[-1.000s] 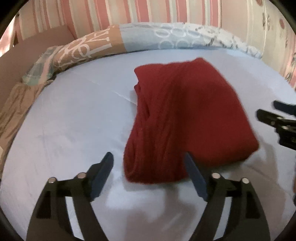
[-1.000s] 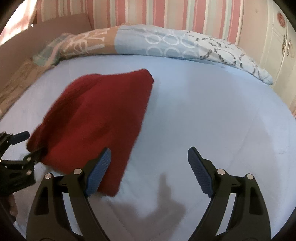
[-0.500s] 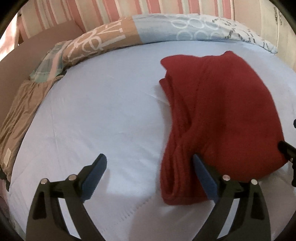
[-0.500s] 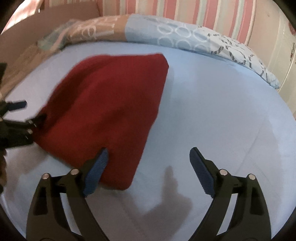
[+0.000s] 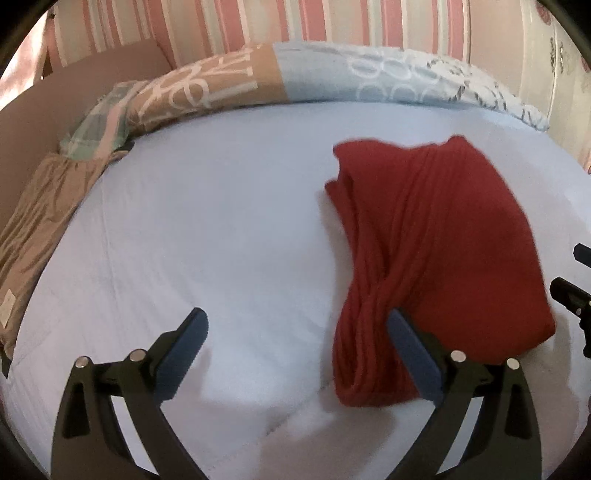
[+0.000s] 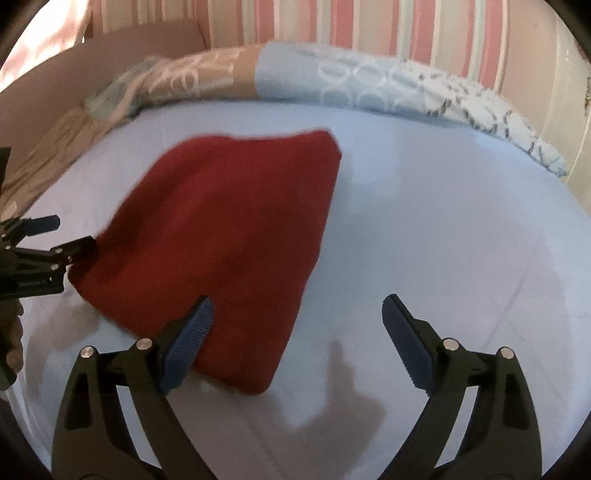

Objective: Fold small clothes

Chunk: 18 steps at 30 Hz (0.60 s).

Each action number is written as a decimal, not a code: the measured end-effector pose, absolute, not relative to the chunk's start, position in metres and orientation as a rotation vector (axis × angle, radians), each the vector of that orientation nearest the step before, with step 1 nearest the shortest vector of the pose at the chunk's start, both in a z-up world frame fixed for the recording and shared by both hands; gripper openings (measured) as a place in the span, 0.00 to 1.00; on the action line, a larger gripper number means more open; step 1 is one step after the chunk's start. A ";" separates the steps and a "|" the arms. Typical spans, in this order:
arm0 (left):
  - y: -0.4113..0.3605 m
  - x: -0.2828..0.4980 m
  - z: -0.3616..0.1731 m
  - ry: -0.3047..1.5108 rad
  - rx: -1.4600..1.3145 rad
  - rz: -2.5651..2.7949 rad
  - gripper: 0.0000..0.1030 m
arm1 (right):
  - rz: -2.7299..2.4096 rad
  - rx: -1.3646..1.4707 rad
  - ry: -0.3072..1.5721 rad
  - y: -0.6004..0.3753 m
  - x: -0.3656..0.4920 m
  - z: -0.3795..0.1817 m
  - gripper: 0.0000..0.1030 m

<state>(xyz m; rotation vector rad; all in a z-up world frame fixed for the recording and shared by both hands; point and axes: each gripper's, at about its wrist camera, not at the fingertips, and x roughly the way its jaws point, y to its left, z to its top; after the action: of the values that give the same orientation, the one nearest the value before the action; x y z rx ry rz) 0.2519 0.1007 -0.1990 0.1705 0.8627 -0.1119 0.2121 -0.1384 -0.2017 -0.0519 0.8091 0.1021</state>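
Lying folded on bed sheet (image 5: 221,229), red garment (image 5: 443,251) — both hand-held grippers spread, flanking it

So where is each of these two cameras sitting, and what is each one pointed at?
Left wrist view: rides on the left hand-held gripper, looking forward over the bed; its own open fingers frame the red garment, and the right hand-held gripper's tips show at the right edge.
Right wrist view: rides on the right hand-held gripper, facing the same bed; the left one shows at the left edge.
Shared: red garment, blue sheet, patterned quilt, striped wall.
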 end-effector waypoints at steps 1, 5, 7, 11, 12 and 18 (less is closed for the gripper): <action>0.099 0.256 -0.198 0.871 0.165 -0.119 0.96 | 0.099 -0.051 0.808 -0.138 0.214 -0.200 0.90; 0.085 0.272 -0.196 0.872 0.188 -0.142 0.96 | 0.076 -0.050 0.803 -0.140 0.221 -0.196 0.90; 0.079 0.281 -0.198 0.876 0.198 -0.150 0.96 | 0.063 -0.049 0.809 -0.140 0.220 -0.199 0.90; 0.079 0.299 -0.207 0.895 0.194 -0.129 0.97 | 0.049 -0.055 0.835 -0.140 0.220 -0.209 0.90; 0.080 0.302 -0.209 0.897 0.197 -0.120 0.97 | 0.050 -0.052 0.842 -0.140 0.221 -0.211 0.90; 0.090 0.308 -0.224 0.903 0.235 -0.065 0.97 | 0.052 -0.041 0.855 -0.137 0.222 -0.218 0.90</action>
<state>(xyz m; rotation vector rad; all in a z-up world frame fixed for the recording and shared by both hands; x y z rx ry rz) 0.3080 0.0904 -0.2239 0.2346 0.9031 -0.0646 0.2216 -0.1375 -0.2178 -0.0411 0.8547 0.0523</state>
